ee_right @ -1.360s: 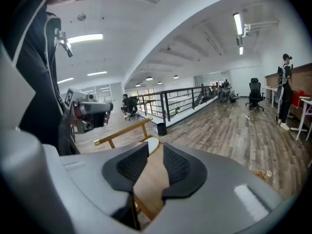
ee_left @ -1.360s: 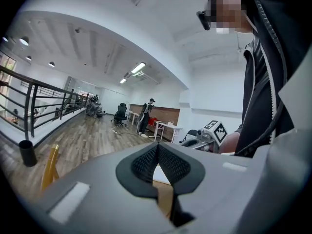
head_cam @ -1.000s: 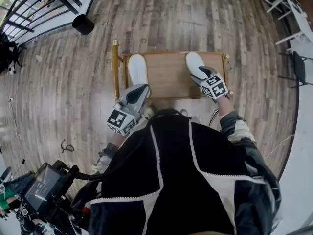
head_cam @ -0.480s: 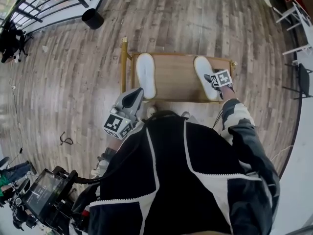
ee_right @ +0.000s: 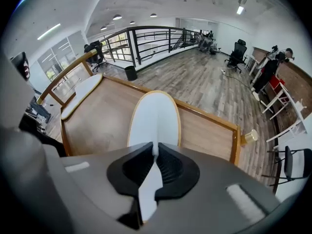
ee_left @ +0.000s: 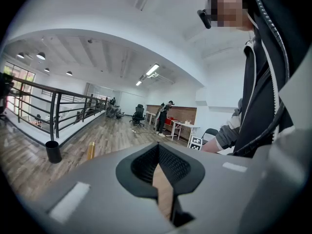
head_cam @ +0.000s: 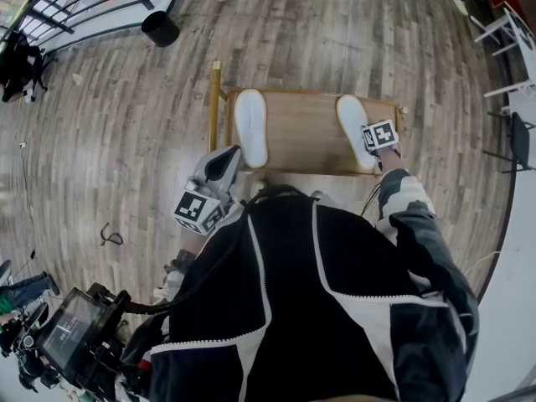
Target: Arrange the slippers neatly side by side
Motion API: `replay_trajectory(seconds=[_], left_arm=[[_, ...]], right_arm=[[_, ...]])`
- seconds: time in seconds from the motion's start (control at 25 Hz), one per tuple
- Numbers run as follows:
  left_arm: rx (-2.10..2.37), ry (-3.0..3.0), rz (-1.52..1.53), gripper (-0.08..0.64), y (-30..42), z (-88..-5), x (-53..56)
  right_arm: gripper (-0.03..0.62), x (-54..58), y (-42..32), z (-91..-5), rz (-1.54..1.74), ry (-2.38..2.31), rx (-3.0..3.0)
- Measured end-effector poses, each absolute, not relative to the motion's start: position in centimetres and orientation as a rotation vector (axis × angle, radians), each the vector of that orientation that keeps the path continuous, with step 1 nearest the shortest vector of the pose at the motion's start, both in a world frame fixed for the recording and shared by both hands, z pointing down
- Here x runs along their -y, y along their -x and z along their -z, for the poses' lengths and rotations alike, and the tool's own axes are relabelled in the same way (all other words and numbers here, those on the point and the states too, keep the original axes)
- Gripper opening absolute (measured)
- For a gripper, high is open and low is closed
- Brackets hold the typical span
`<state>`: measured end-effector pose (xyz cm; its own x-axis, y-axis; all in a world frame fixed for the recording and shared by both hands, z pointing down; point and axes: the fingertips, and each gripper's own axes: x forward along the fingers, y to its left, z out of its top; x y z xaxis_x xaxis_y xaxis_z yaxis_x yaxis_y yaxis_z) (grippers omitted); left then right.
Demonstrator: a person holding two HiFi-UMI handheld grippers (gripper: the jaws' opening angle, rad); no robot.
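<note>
Two white slippers lie apart on a small wooden table (head_cam: 303,132): the left slipper (head_cam: 250,128) at its left side, the right slipper (head_cam: 353,126) at its right side. My right gripper (head_cam: 378,141) points steeply down at the near end of the right slipper (ee_right: 155,116). Its jaws have just been closing, and its fingertips (ee_right: 146,161) now pinch the slipper's white edge. My left gripper (head_cam: 219,167) hangs off the table's near left corner, close to the person's body, shut with nothing in it (ee_left: 158,167).
A brass post (head_cam: 216,67) stands at the table's far left corner. A black bin (head_cam: 159,28) and a railing (head_cam: 46,19) are at the far left. White furniture (head_cam: 512,23) stands at the right, a cart with a screen (head_cam: 74,325) near left.
My right gripper has come down onto the near end of the right slipper and closed on it. The left gripper has drawn back a little toward the body.
</note>
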<state>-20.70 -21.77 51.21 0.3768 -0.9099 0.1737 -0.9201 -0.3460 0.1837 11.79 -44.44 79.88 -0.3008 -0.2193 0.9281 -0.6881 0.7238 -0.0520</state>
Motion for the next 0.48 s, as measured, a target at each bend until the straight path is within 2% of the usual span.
replay_trajectory(seconds=[0.48], left_arm=[[1.562, -2.413, -0.033, 0.018, 19.5, -51.2, 21.7]], right_arm=[[0.023, 44.2, -12.7, -78.3, -0.607, -0.815, 1.905]])
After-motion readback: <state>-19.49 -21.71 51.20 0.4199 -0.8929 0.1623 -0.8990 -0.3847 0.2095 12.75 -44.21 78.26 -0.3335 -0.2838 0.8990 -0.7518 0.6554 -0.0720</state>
